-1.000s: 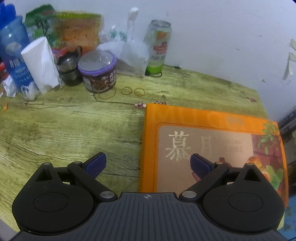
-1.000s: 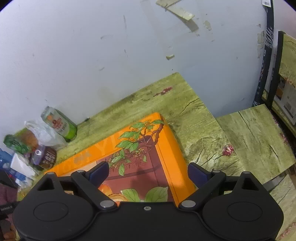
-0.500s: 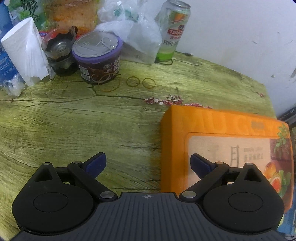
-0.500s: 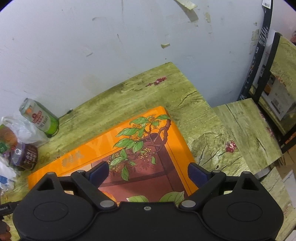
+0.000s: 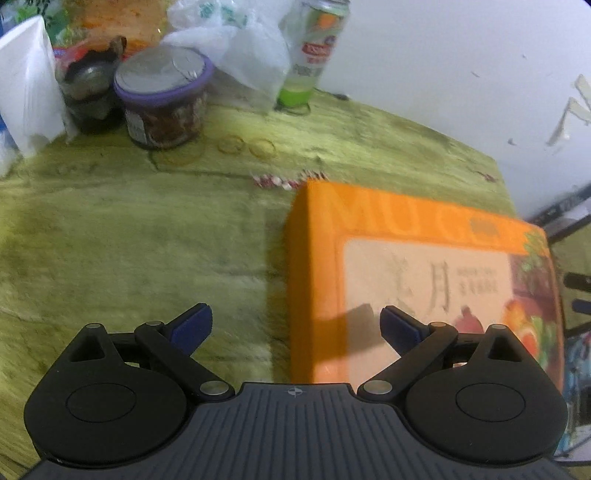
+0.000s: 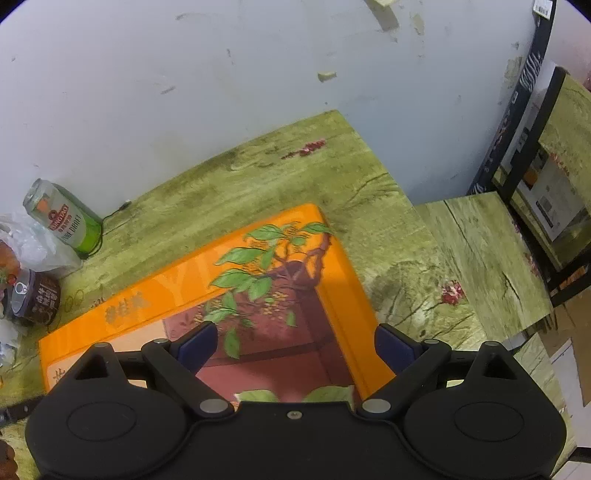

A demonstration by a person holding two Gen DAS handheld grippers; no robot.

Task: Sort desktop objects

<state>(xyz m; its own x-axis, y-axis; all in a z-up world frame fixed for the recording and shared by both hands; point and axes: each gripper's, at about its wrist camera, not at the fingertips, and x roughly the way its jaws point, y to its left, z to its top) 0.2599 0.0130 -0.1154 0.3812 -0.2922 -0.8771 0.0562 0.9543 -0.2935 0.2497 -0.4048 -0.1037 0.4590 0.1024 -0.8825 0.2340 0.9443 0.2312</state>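
A flat orange gift box (image 5: pixel 424 273) lies on the green wood-grain table (image 5: pixel 129 240); it also shows in the right wrist view (image 6: pixel 236 291). My left gripper (image 5: pixel 295 326) is open and empty, above the box's left edge. My right gripper (image 6: pixel 295 345) is open and empty, above the box's right end. At the back left stand a purple-lidded jar (image 5: pixel 164 99), a dark glass jar (image 5: pixel 90 99), a white tissue pack (image 5: pixel 26 88), a clear plastic bag (image 5: pixel 240 55) and a green beer can (image 5: pixel 314 55). The can (image 6: pixel 64 219) and purple jar (image 6: pixel 35 297) also show in the right wrist view.
Rubber bands (image 5: pixel 245 146) lie on the table in front of the jar. A white wall (image 6: pixel 221 74) backs the table. A second table surface (image 6: pixel 484 258) and a black chair frame (image 6: pixel 532 155) stand to the right. Snack packets (image 5: pixel 110 22) lean at the back left.
My left gripper has moved forward and left, so the clutter looks nearer and the box sits more to the right. My right gripper has pulled back slightly. Both stay open.
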